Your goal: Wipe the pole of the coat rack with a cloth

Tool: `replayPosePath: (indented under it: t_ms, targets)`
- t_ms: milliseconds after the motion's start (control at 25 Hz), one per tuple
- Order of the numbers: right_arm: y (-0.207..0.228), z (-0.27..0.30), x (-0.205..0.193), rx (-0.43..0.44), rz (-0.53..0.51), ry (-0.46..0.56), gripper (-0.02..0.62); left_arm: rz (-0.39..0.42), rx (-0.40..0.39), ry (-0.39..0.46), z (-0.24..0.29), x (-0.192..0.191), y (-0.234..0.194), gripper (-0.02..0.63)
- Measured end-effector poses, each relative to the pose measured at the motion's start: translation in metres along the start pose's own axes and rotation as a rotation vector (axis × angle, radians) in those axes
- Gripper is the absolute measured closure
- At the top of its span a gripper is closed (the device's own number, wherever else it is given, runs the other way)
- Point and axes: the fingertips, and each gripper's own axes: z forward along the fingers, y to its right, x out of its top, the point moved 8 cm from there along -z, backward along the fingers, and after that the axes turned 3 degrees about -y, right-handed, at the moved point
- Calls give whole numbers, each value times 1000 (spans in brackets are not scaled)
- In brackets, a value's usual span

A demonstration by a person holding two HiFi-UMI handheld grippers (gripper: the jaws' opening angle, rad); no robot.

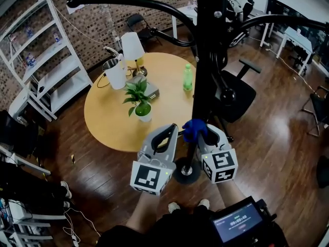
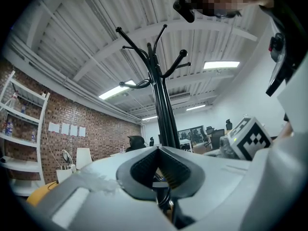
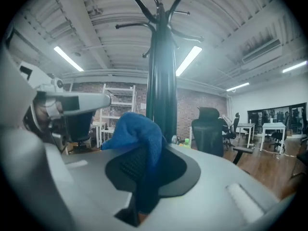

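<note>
The coat rack's black pole [image 1: 208, 60] rises straight in front of me from a round base [image 1: 186, 172] on the wood floor. My right gripper [image 1: 201, 134] is shut on a blue cloth [image 1: 194, 129], and the cloth rests against the pole low down. In the right gripper view the cloth [image 3: 139, 138] bulges out of the jaws right before the pole [image 3: 161, 81]. My left gripper [image 1: 171, 133] hangs just left of the pole, jaws shut and empty. In the left gripper view the gripper [image 2: 158, 153] points up along the pole [image 2: 161, 105] toward the hooks.
A round wooden table [image 1: 110, 122] stands behind the rack with a potted plant [image 1: 139, 104], a green bottle [image 1: 188, 77], a white lamp [image 1: 132, 48] and a white jug [image 1: 115, 73]. A black office chair [image 1: 239, 94] is to the right, white shelving [image 1: 46, 71] at the left.
</note>
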Motion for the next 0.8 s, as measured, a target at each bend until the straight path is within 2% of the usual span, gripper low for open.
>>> replayPosePath:
  t_ms: [160, 320, 480, 640, 800]
  targets:
    - [4, -14, 55, 15, -55, 117, 540, 57, -12, 40, 6, 18, 1, 606]
    - [5, -26, 112, 39, -116, 259, 540, 72, -25, 113, 11, 41, 0, 606]
    - [5, -33, 159, 48, -159, 371, 540, 119, -39, 159, 17, 61, -2, 606]
    - [10, -43, 188, 36, -184, 443, 540, 143, -44, 187, 21, 71, -3, 606]
    - [7, -45, 192, 44, -186, 475, 540, 148, -40, 201, 20, 75, -5, 606]
